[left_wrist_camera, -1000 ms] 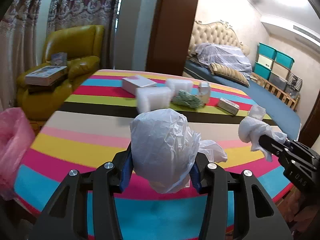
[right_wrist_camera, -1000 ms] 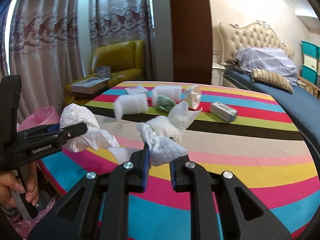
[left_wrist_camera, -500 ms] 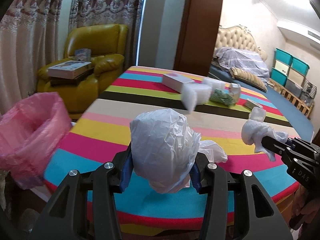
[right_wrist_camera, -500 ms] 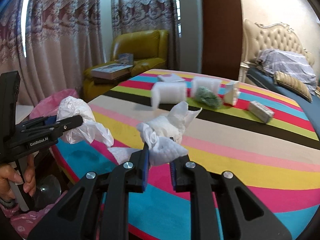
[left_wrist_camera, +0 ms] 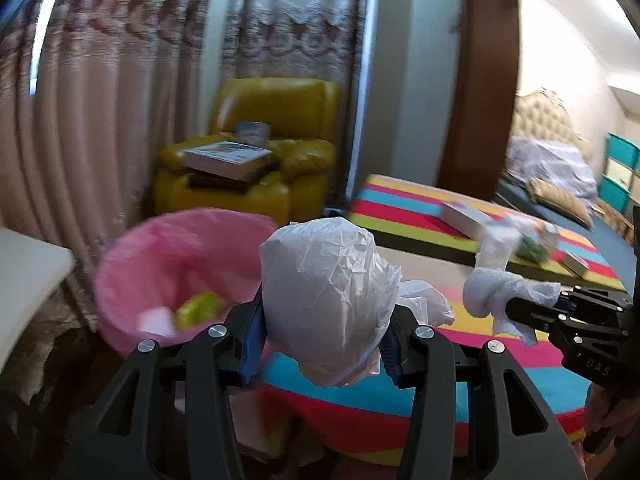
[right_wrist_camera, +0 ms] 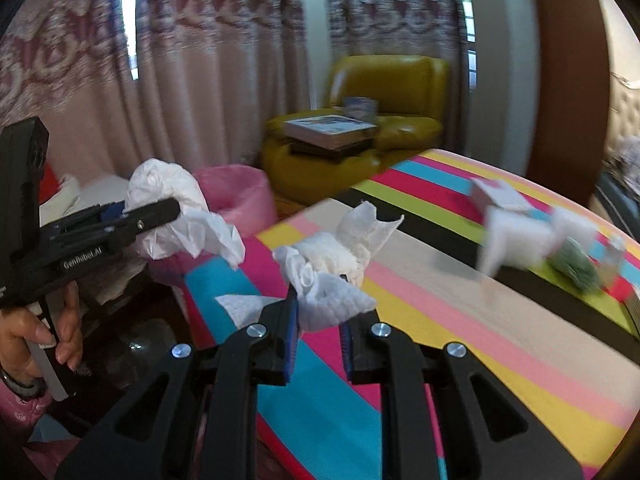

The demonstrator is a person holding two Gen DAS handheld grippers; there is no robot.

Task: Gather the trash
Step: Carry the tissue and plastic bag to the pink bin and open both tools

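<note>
Left hand-held gripper [left_wrist_camera: 324, 344] clamped on a crumpled white plastic bag [left_wrist_camera: 326, 300], carried high and tipped down toward the pink-lined bin [left_wrist_camera: 176, 276] just beyond the striped counter [right_wrist_camera: 460, 320] edge, presumably lined up for a drop. Right hand-held gripper [right_wrist_camera: 318, 322] squeezed tight on a wad of paper towel [right_wrist_camera: 332, 272], angled down alongside, over the counter's corner. Already something yellow-green in the bin, too blurred to name. More litter [right_wrist_camera: 516, 240] waiting farther back.

striped table [right_wrist_camera: 460, 320] carries white box [right_wrist_camera: 498, 196], foam blocks [right_wrist_camera: 516, 242], green bundle [right_wrist_camera: 576, 266].
</note>
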